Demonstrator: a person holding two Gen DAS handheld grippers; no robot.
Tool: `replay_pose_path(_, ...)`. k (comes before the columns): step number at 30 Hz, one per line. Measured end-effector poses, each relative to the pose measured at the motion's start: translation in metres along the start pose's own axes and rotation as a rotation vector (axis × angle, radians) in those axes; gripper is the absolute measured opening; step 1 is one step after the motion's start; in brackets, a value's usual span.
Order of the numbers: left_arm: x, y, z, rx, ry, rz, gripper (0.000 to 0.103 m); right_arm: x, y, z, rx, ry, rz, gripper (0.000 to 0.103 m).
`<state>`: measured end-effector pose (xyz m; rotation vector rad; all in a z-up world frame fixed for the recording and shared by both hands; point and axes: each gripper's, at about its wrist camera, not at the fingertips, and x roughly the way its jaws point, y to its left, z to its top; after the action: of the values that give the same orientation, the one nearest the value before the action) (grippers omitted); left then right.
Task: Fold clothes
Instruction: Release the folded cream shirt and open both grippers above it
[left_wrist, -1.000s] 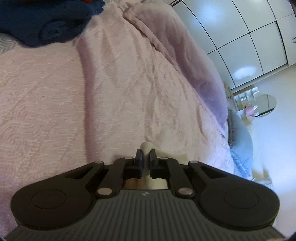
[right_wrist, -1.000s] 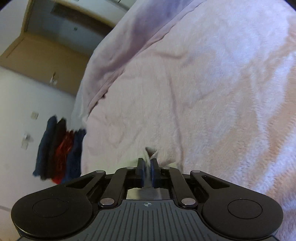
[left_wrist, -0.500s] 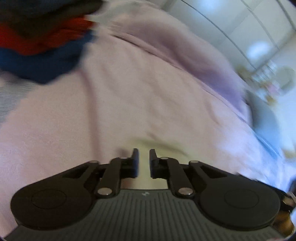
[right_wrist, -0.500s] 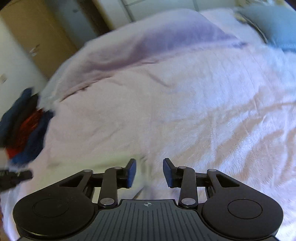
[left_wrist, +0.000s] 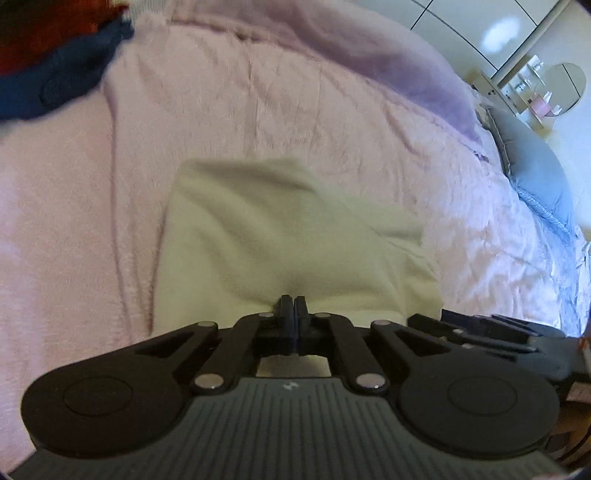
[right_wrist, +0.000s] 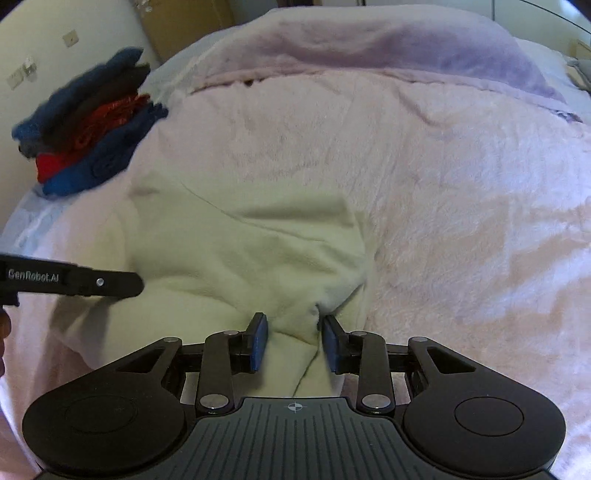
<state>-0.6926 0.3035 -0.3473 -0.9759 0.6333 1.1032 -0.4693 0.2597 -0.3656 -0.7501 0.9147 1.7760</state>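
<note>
Pink blanket (right_wrist: 443, 192) fills both views. Cream garment (right_wrist: 240, 251) lies folded at frame centre on it, long axis running bottom to top, far edge toward the purple fold. Stacked clothes (right_wrist: 85, 147) upper left. Left gripper (left_wrist: 293, 308) pinched together on the garment's near edge. Right gripper (right_wrist: 293, 332) jaws apart, just been closing, cloth bunched between them, not pressed.

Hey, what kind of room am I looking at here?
Most likely a bedroom. A bed with a pink fleece blanket fills both views, a grey pillow lies at its edge, and tall white wardrobe doors and a small round mirror stand behind.
</note>
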Motion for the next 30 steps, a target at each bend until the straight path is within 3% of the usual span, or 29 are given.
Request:
replay_pose_path(5, -0.040, -0.005, -0.015, 0.017, -0.026, 0.072, 0.003, -0.051, 0.003, -0.004, 0.021, -0.071, -0.009, 0.032)
replay_pose_path(9, -0.024, 0.007, -0.031, -0.013, 0.040, 0.129, 0.003, -0.034, 0.013, -0.014, 0.010, -0.002, -0.027, 0.032)
replay_pose_path(12, -0.021, 0.011, -0.027, -0.019, 0.056, 0.131, 0.003, -0.014, 0.014, -0.022, 0.018, 0.028, -0.061, 0.032)
replay_pose_path(18, -0.044, 0.008, -0.015, 0.013, 0.105, 0.202, 0.005, -0.040, 0.024, -0.015, 0.141, 0.060, -0.126, 0.033)
replay_pose_path(20, -0.051, 0.009, -0.014, 0.025, 0.137, 0.233, 0.010, -0.047, 0.034, -0.018, 0.164, 0.091, -0.155, 0.038)
replay_pose_path(22, -0.058, 0.009, -0.014, 0.044, 0.148, 0.248, 0.020, -0.053, 0.043, -0.023, 0.192, 0.108, -0.179, 0.055)
replay_pose_path(30, -0.079, 0.015, -0.023, 0.114, 0.187, 0.290, 0.031, -0.066, 0.068, -0.038, 0.351, 0.119, -0.215, 0.065)
